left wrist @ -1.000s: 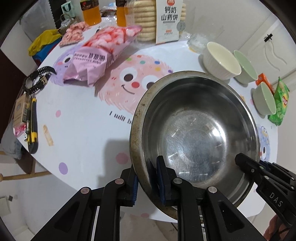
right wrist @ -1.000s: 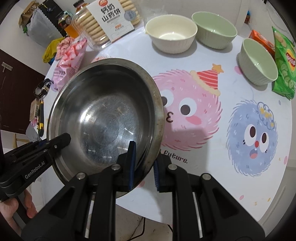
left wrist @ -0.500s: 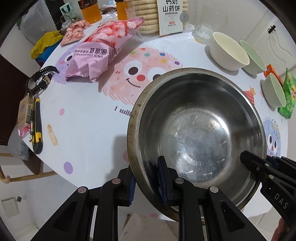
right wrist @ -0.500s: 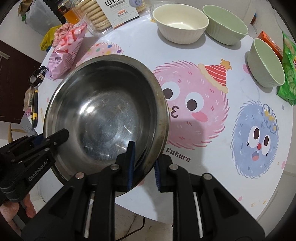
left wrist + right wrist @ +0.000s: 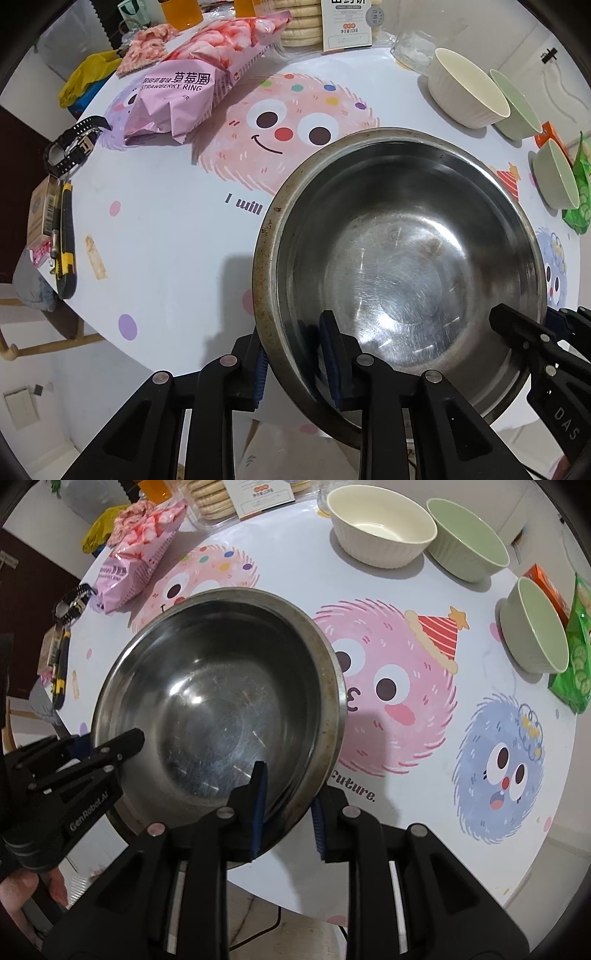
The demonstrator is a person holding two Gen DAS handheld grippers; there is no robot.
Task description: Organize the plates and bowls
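On the left, the pink snack bag point(image 5: 192, 77) lies on the table point(image 5: 162, 229); the left hand-held gripper point(image 5: 295, 354) pinches the near-left rim of the steel bowl point(image 5: 406, 266), one finger inside, one outside; the right hand-held gripper point(image 5: 286, 805) clamps the opposite rim likewise. Compared with a second ago, the bowl sits higher over the table's near edge and more of the printed cloth shows beyond it; I judge the two-handed carry is under way, likely toward the cream bowl point(image 5: 382, 528) and two green bowls point(image 5: 467, 541) at the far right, apart from it.
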